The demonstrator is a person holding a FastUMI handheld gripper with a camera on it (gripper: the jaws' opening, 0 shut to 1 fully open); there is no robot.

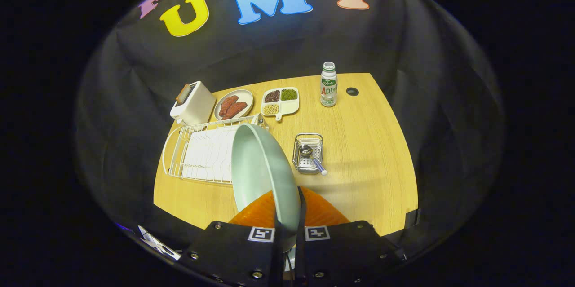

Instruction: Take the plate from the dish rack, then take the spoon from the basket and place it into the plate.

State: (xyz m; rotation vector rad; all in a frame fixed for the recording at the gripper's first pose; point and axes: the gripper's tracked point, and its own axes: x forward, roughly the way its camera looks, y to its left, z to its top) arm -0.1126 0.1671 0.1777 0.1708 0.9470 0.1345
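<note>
the pale green plate (263, 165) stood on edge, pinched at its rim between both fingers of the gripper (288, 215), raised above the wooden table (368, 161). at its 9 o'clock lay the white dish rack (202, 152); at 3 o'clock the wire basket (308, 154) held the spoon (312, 157).
</note>
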